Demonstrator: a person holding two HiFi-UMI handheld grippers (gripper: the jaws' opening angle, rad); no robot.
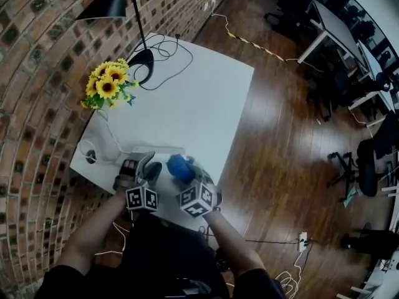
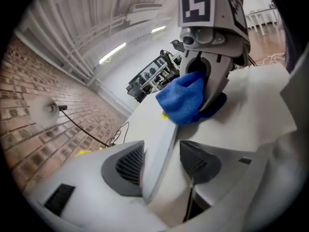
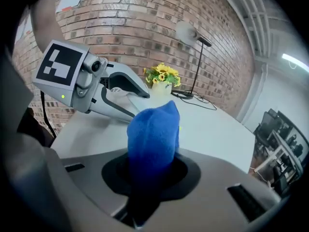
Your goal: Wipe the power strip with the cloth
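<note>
Your left gripper (image 2: 159,164) has its jaws set wide and closed on the white power strip (image 2: 162,141), which stands tilted on edge between the pads at the near side of the white table (image 1: 206,104). Just to its right, the bunched blue cloth (image 3: 152,132) meets the strip's far end, though you cannot tell if it presses there. Your right gripper (image 3: 150,172) has its jaws narrow and is pinching that cloth, which sticks up out of them.
</note>
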